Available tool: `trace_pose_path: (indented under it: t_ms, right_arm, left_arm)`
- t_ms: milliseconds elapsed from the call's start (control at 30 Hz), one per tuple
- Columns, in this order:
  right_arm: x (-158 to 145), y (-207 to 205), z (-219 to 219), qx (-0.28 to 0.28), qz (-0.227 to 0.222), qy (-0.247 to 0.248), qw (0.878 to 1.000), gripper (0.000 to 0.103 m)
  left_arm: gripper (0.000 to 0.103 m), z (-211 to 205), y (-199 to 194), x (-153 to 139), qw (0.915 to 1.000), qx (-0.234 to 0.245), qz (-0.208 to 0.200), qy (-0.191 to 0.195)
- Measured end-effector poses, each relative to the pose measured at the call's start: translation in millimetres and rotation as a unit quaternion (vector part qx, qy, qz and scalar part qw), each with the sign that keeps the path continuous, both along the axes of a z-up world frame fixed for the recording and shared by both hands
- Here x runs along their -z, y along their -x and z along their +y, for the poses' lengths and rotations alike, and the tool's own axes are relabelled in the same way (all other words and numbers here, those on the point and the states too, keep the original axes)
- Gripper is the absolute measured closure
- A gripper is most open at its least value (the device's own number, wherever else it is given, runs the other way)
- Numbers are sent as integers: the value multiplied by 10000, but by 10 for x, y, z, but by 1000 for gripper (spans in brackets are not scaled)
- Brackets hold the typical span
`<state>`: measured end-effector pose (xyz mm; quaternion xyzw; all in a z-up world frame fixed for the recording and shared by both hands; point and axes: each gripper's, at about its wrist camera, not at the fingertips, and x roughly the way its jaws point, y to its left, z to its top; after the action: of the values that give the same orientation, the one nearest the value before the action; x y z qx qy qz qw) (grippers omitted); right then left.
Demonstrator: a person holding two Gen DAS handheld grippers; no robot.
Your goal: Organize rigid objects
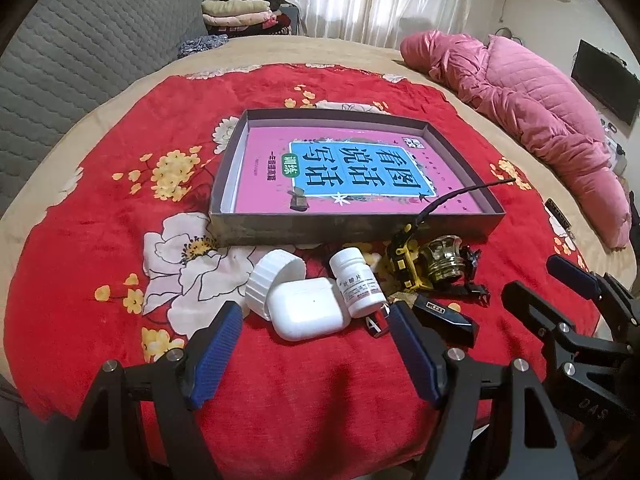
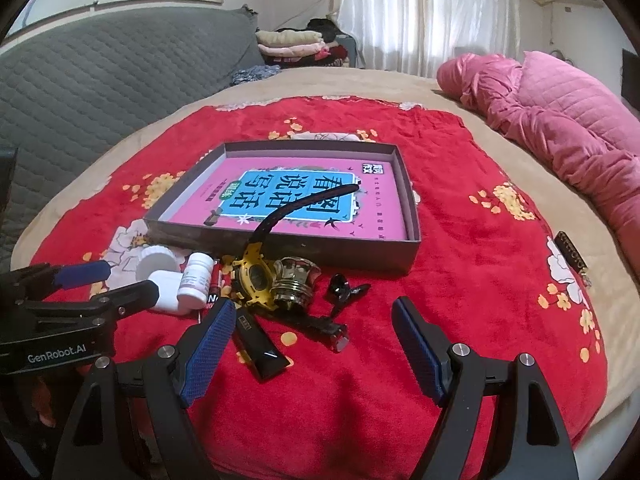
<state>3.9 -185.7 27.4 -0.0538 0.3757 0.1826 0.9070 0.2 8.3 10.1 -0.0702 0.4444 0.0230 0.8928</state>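
A shallow grey box (image 1: 352,229) (image 2: 280,246) holding a pink book (image 1: 352,172) (image 2: 296,196) lies on the red cloth. In front of it sit a white earbud case (image 1: 306,314) (image 2: 168,290), a white lid (image 1: 274,280) (image 2: 156,262), a white pill bottle (image 1: 356,286) (image 2: 196,280), a yellow watch (image 1: 404,264) (image 2: 254,280), a brass cap (image 1: 444,260) (image 2: 294,282) and a black flat case (image 1: 446,316) (image 2: 260,350). My left gripper (image 1: 316,332) is open just short of the earbud case. My right gripper (image 2: 314,328) is open near the black case.
The red floral cloth (image 1: 120,220) (image 2: 480,240) covers a bed. A pink quilt (image 1: 540,112) (image 2: 560,120) lies at the right, a grey sofa (image 1: 80,60) at the left. A small dark tag (image 2: 572,258) lies near the right edge. Small black pieces (image 2: 344,290) lie beside the brass cap.
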Motion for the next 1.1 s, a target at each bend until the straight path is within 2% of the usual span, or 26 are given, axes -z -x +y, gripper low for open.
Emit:
trace_pose_path:
  t_ms: [1100]
  right_arm:
    - [-26,5,-16,24,-54,4,10000,22]
  left_arm:
    - [28,-60,6,7,10000,71,20,17]
